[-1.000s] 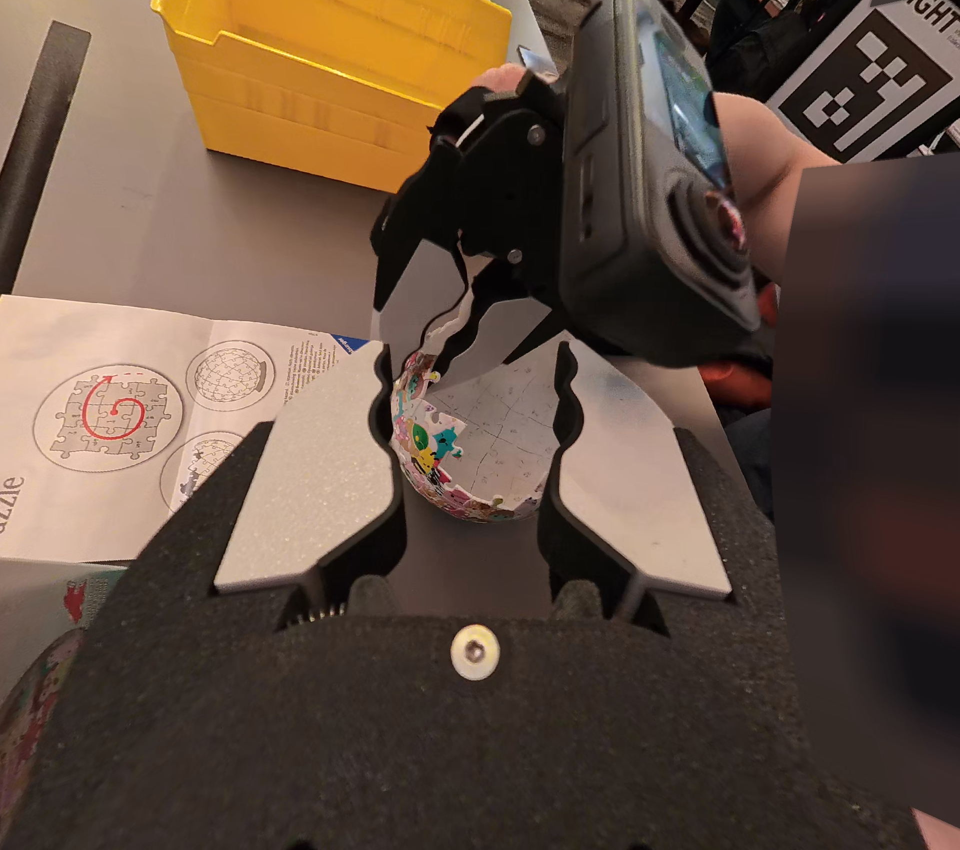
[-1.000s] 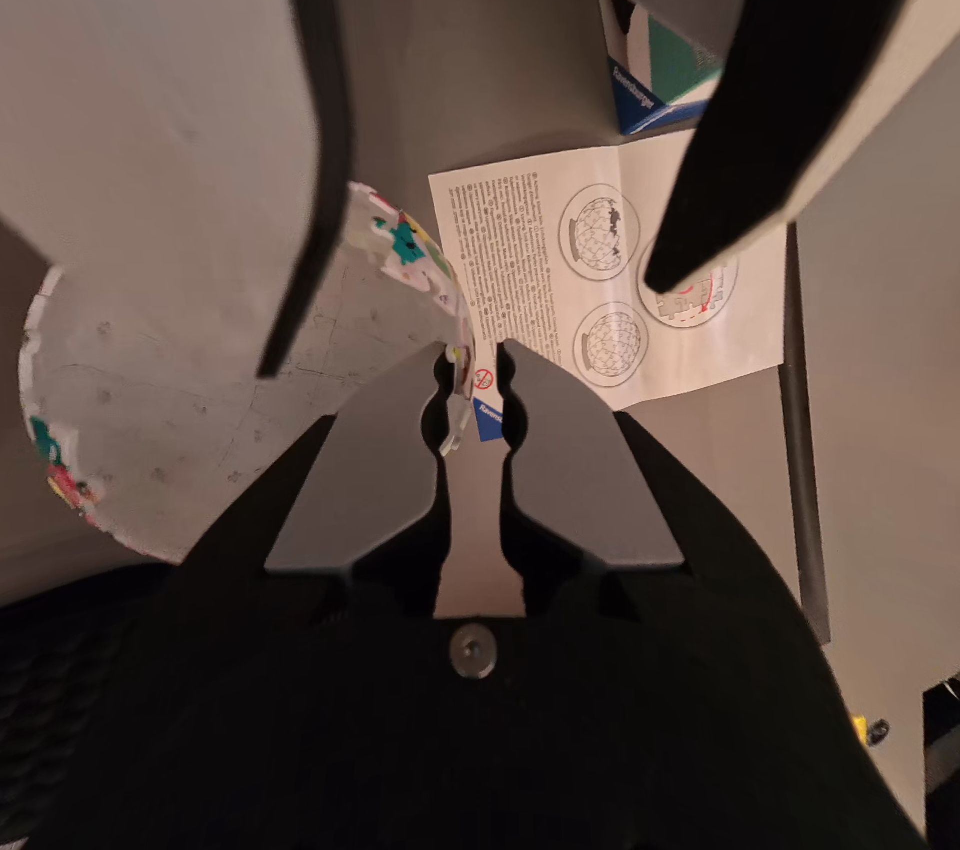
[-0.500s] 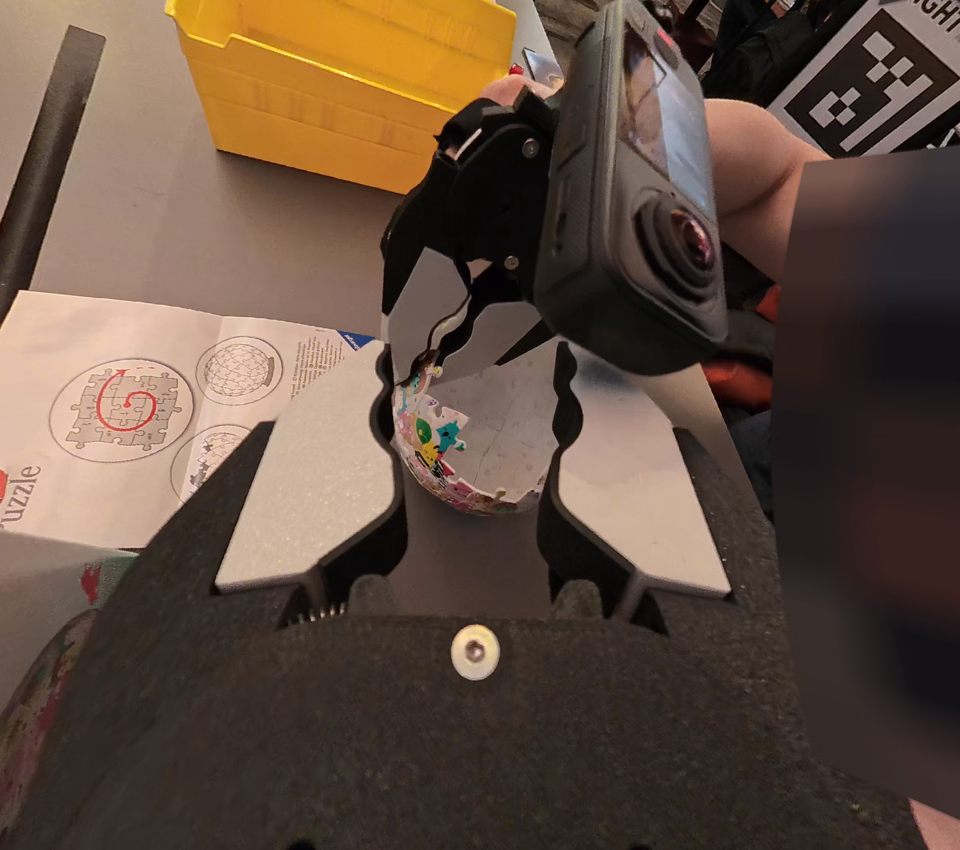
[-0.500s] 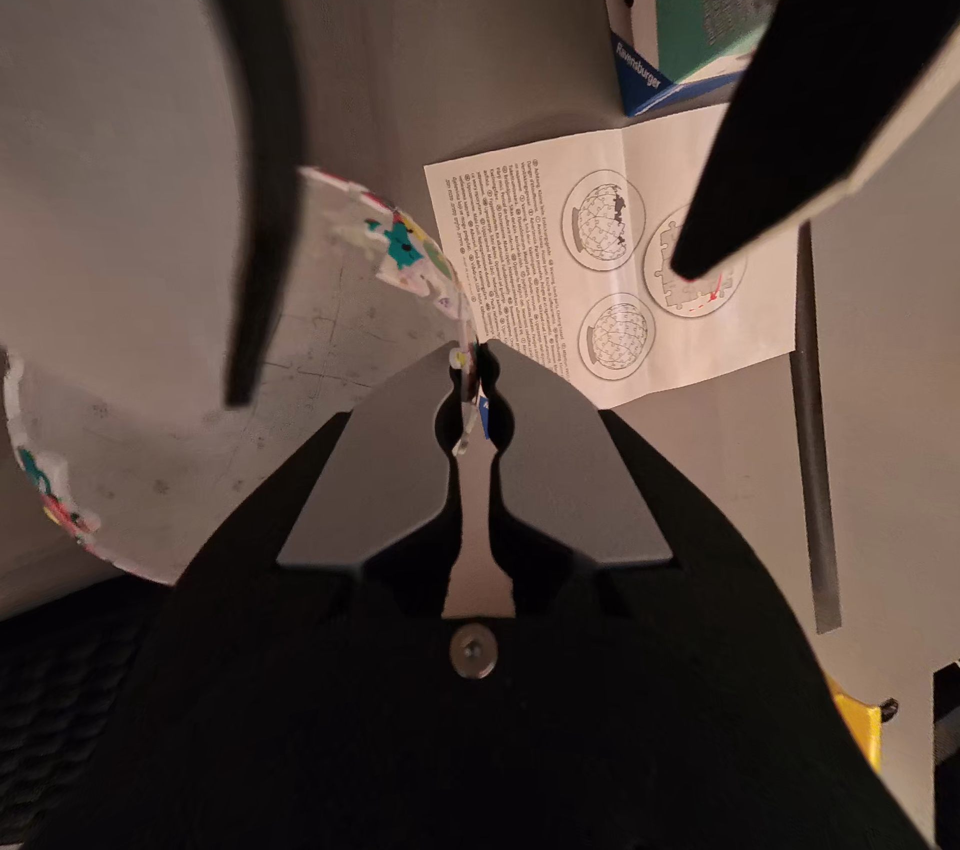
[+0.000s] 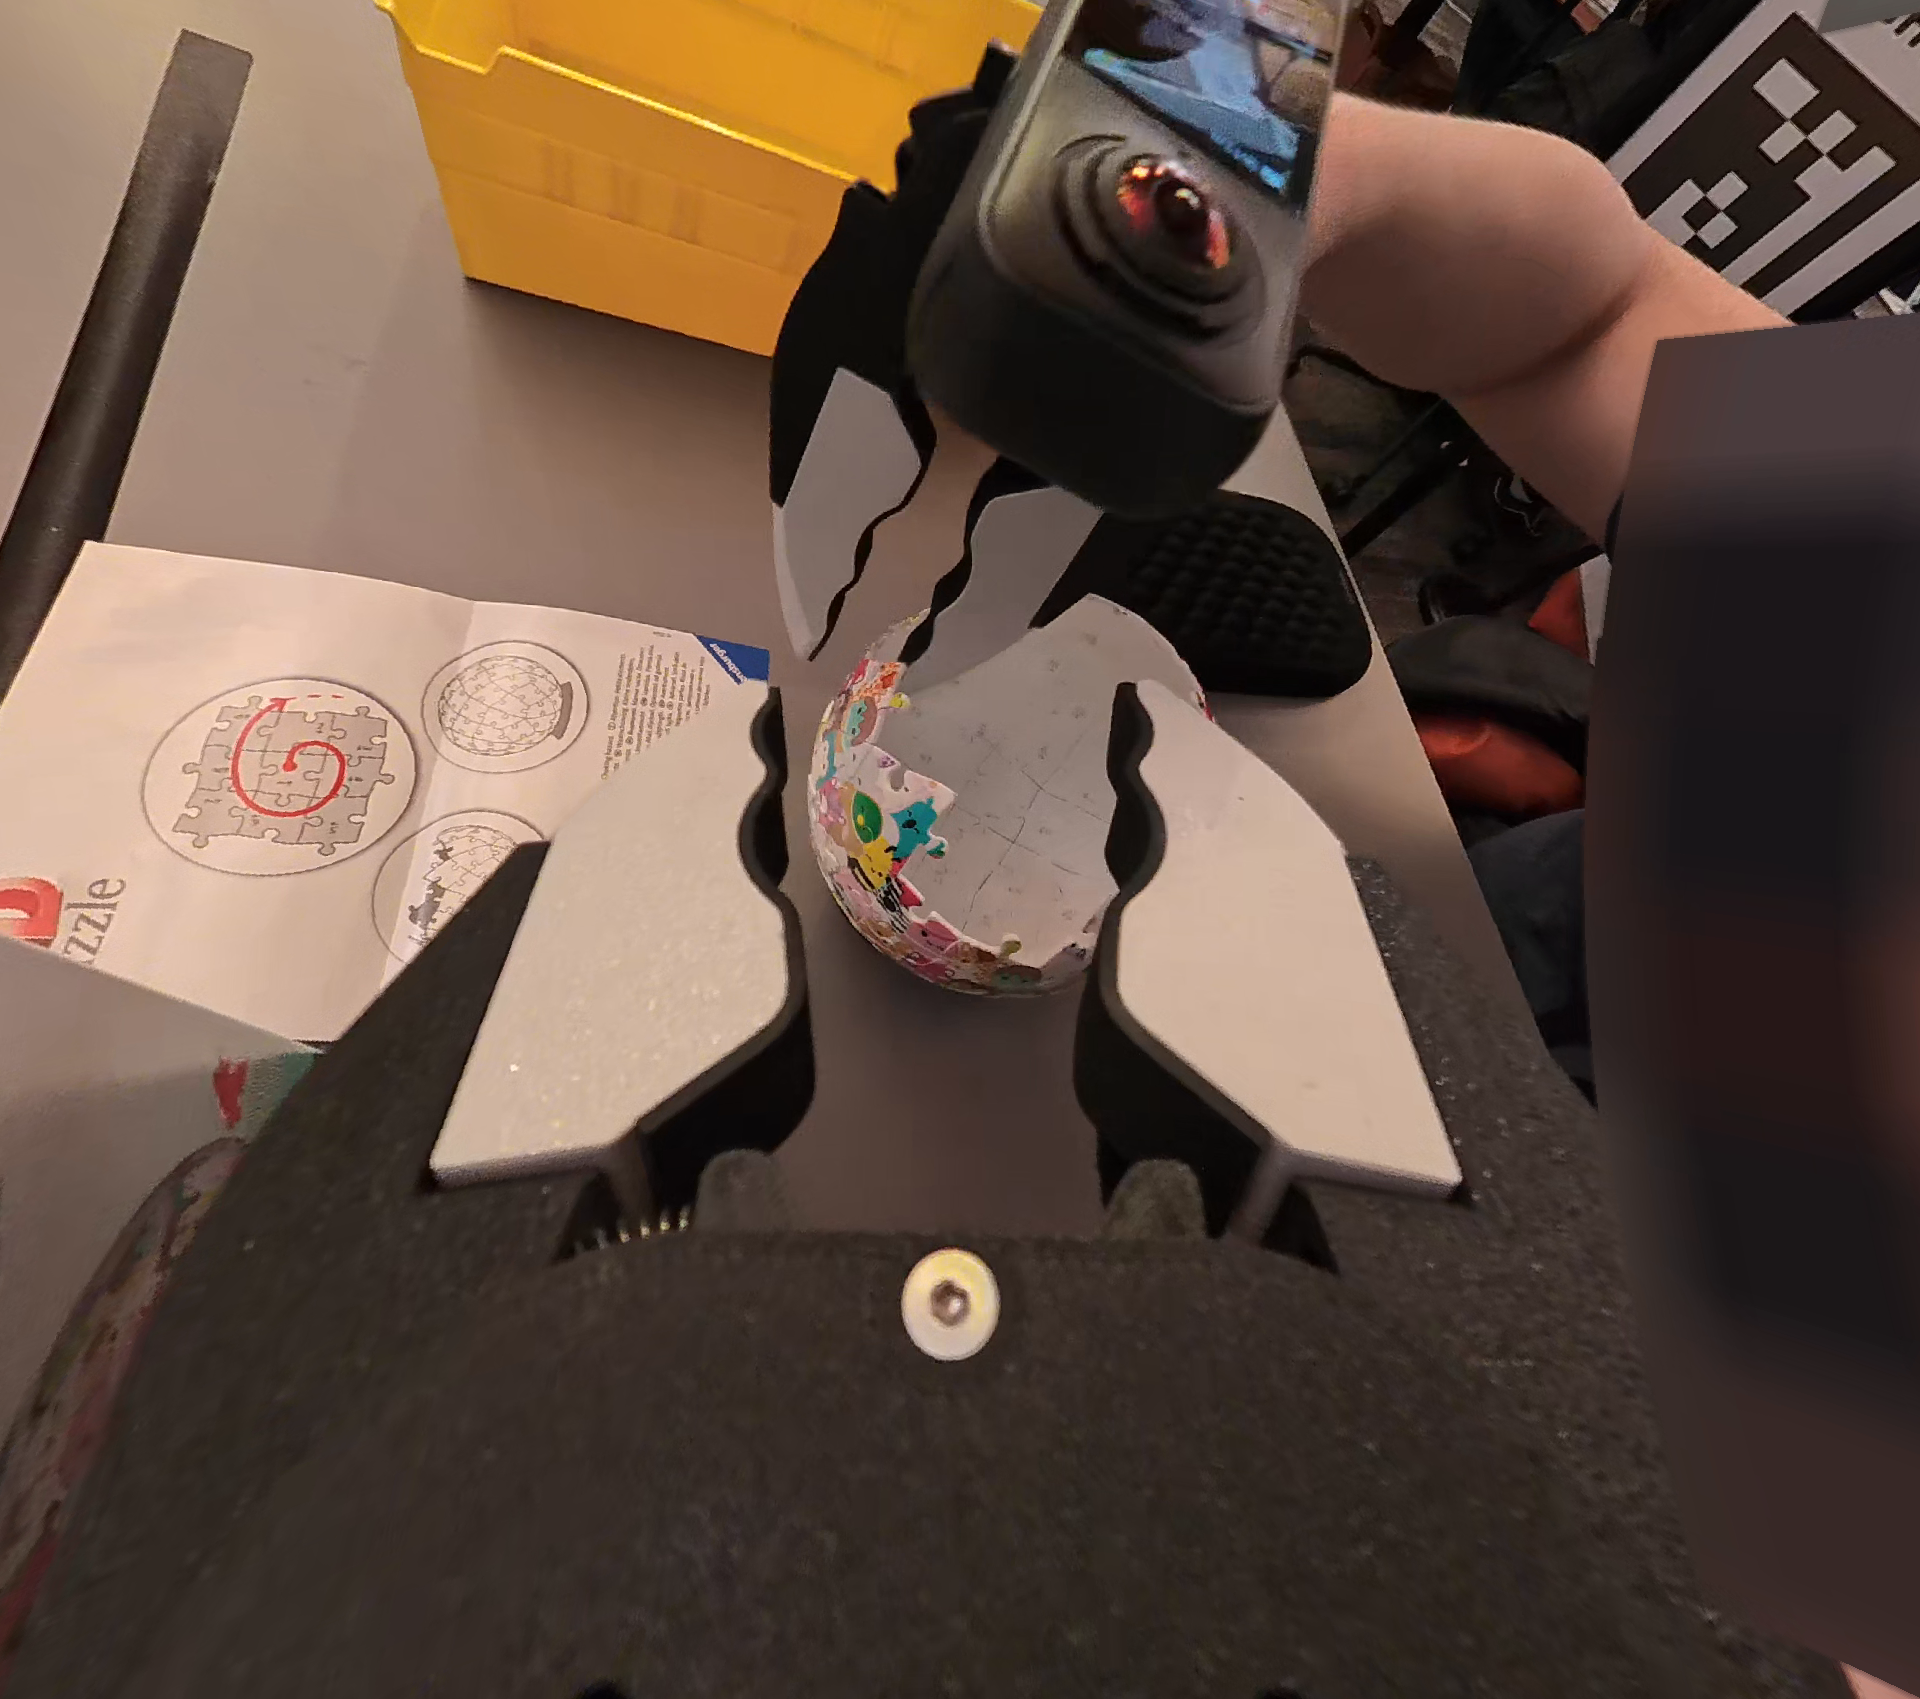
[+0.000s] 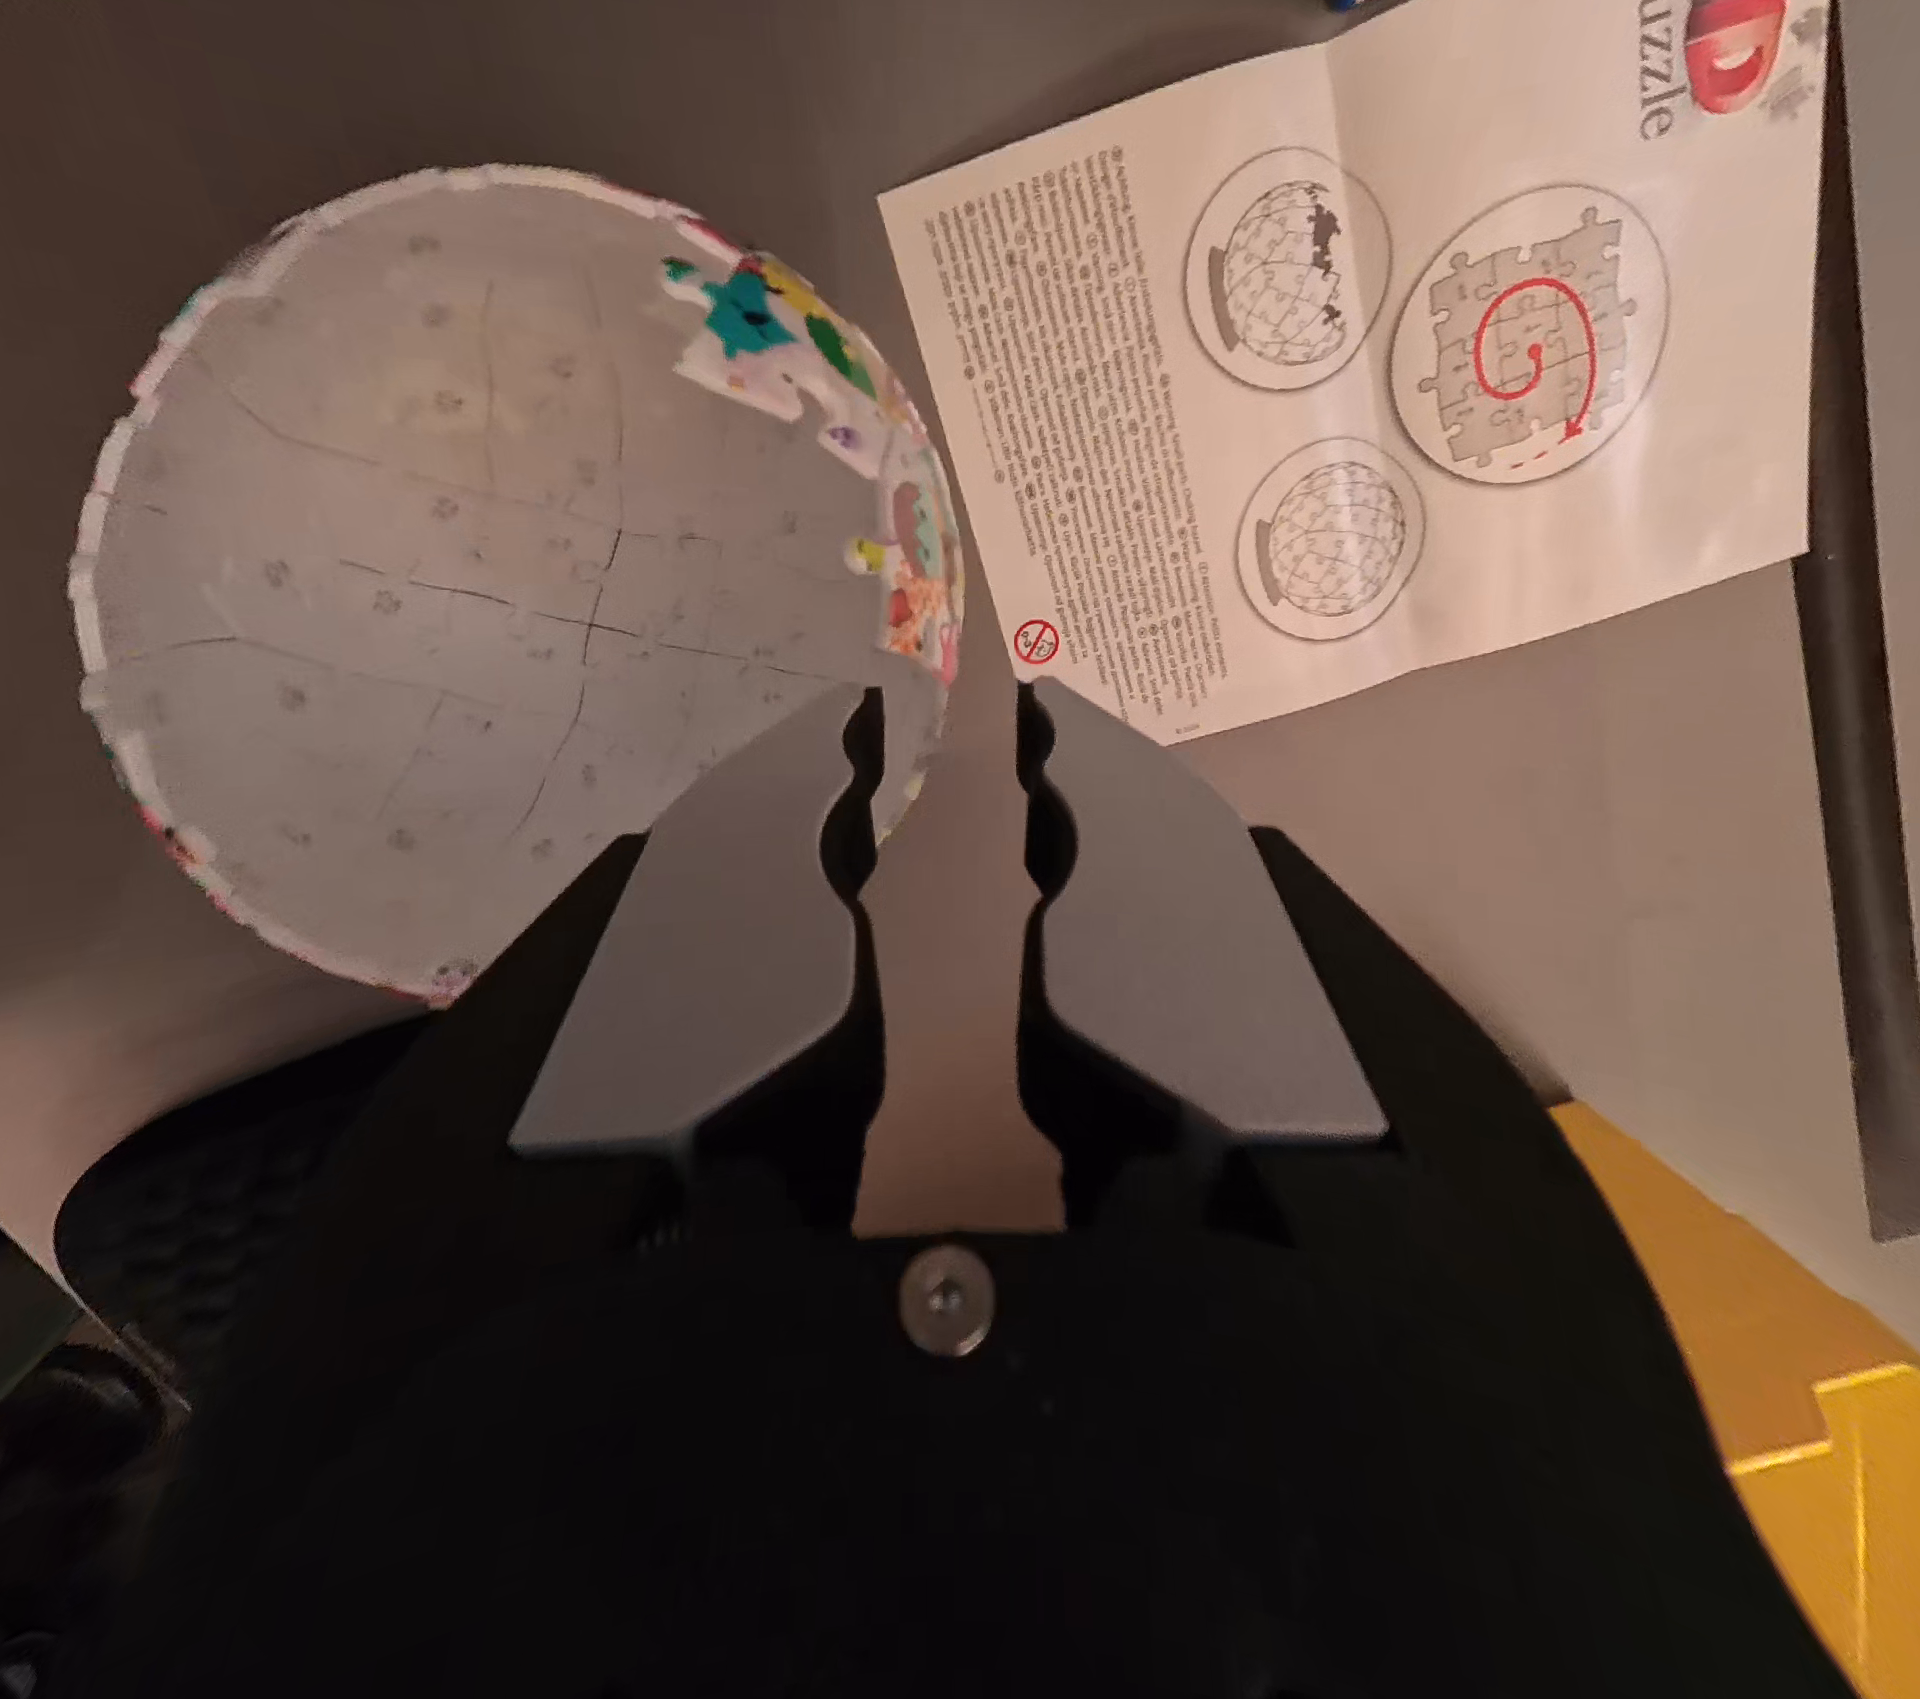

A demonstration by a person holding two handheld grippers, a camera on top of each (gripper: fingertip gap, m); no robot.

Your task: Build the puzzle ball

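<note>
Your left gripper (image 5: 940,818) stands released, straddling the half-built colourful cardboard puzzle ball shell (image 5: 977,849) on the grey table (image 5: 312,402), likely steadying it. Your right gripper (image 6: 945,714), unclenched and empty, hangs above its rim.

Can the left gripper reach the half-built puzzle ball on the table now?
Probably yes: the left gripper is open, and the half-built puzzle ball sits between its fingers, while the right gripper hangs only over the far rim.
</note>
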